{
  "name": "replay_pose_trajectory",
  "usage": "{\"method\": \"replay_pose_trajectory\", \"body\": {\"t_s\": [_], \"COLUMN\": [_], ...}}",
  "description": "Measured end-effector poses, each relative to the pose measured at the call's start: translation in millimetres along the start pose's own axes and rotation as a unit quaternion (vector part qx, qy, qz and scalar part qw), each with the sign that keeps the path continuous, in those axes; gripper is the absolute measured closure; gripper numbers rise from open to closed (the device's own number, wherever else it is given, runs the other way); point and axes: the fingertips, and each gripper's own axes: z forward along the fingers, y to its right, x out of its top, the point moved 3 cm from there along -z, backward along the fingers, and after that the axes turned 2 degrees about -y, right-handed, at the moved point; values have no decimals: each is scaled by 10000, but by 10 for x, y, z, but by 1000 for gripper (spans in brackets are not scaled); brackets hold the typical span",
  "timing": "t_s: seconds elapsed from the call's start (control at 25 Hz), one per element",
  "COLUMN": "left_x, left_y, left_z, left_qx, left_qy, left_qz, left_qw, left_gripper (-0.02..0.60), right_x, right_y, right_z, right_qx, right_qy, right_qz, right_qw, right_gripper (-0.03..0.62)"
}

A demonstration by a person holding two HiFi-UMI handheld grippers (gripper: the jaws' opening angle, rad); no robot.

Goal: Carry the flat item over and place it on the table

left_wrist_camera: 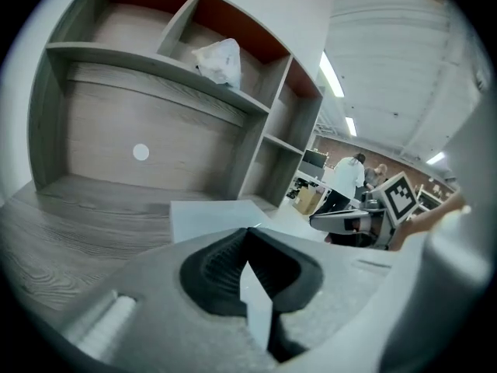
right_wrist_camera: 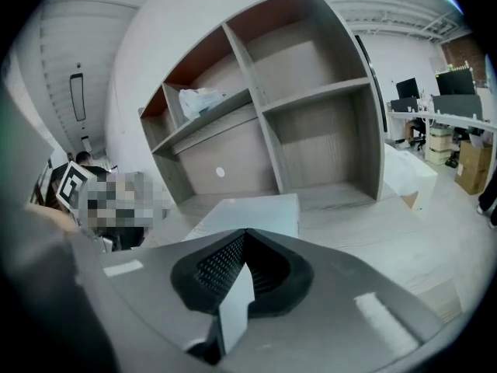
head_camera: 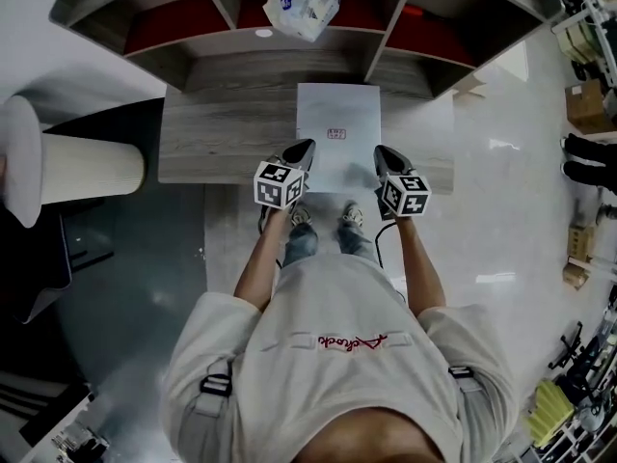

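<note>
The flat item [head_camera: 337, 135] is a white rectangular sheet with a small red mark at its middle. It lies level over the grey wooden table [head_camera: 212, 143], and its near edge reaches past the table's front. My left gripper [head_camera: 301, 154] is shut on the sheet's near left edge. My right gripper [head_camera: 386, 160] is shut on its near right edge. In the left gripper view the sheet [left_wrist_camera: 213, 216] runs ahead from the shut left gripper [left_wrist_camera: 248, 235], with a white edge wedged between the pads. In the right gripper view the right gripper [right_wrist_camera: 247, 235] pinches the sheet [right_wrist_camera: 252, 212] the same way.
A shelf unit [head_camera: 289, 41] with open cubbies stands at the back of the table. A white plastic bag [head_camera: 304, 3] sits in its middle cubby. A white cylinder [head_camera: 87, 167] lies at the left. Boxes [head_camera: 586, 104] stand on the floor at the right.
</note>
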Motion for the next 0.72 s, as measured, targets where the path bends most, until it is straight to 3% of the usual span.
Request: {"method": "replay_pose_trajectory", "body": {"t_s": [0.4, 0.72], "left_x": [535, 1111], "left_y": [196, 333], "left_z": [-239, -470], "left_qx": [41, 120], "left_qy": [673, 1360], "left_qz": [250, 541], "left_qw": [9974, 9892], "left_gripper": [581, 581], "right_x": [623, 1068], "right_y": [-218, -417], "right_z": [-412, -550], "right_qx": [-153, -38], "right_qy": [998, 1410], "right_qz": [-518, -970], "right_qw": [9935, 9852], "right_gripper": [589, 589]}}
